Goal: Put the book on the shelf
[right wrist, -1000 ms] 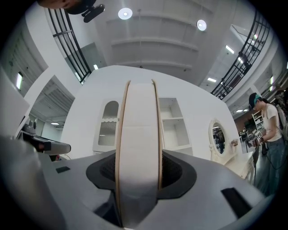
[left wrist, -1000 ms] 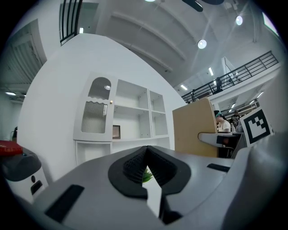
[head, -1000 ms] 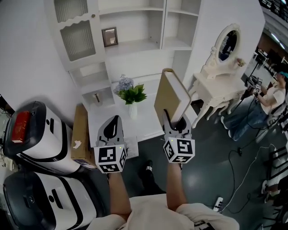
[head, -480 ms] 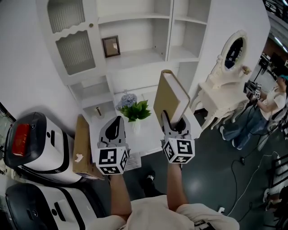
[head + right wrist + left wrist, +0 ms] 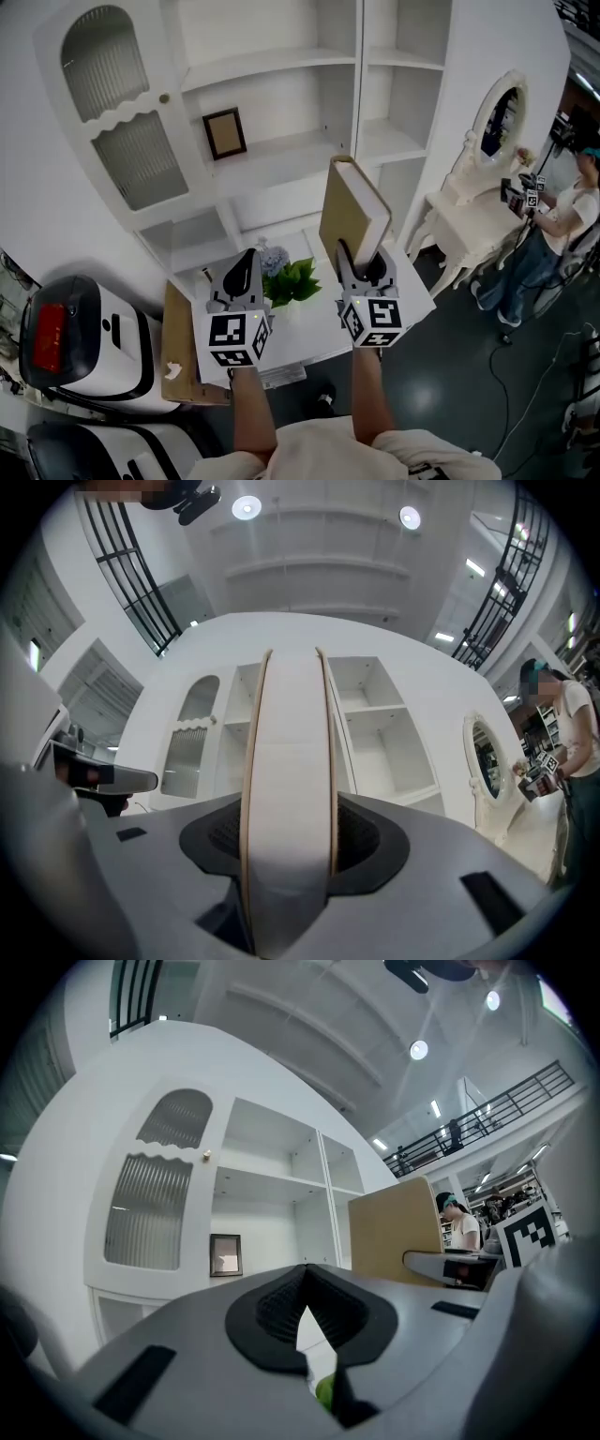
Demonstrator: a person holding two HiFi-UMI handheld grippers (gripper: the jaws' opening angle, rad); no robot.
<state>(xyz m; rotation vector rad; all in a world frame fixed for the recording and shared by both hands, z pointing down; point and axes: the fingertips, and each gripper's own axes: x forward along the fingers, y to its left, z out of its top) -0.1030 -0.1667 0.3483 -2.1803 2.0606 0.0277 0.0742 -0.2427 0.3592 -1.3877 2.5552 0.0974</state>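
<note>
My right gripper (image 5: 364, 264) is shut on a tan-covered book (image 5: 347, 214) and holds it upright, page edges toward me. In the right gripper view the book (image 5: 289, 789) fills the gap between the jaws. The book is raised in front of the white shelf unit (image 5: 281, 141), level with its open lower shelves. My left gripper (image 5: 240, 274) hangs beside it to the left, shut with nothing in it. In the left gripper view the jaws (image 5: 307, 1321) meet, and the book (image 5: 398, 1241) shows at the right.
A small framed picture (image 5: 225, 133) stands on one shelf. A white table (image 5: 309, 319) with a green plant (image 5: 291, 281) lies below the grippers. A cardboard box (image 5: 183, 347) leans at its left. A white dressing table with mirror (image 5: 487, 187) and a person (image 5: 553, 225) are at the right.
The view has tilted upward and closer to the shelf unit, so more shelves show. Both grippers keep their places in the view, and the book stays in the right gripper.
</note>
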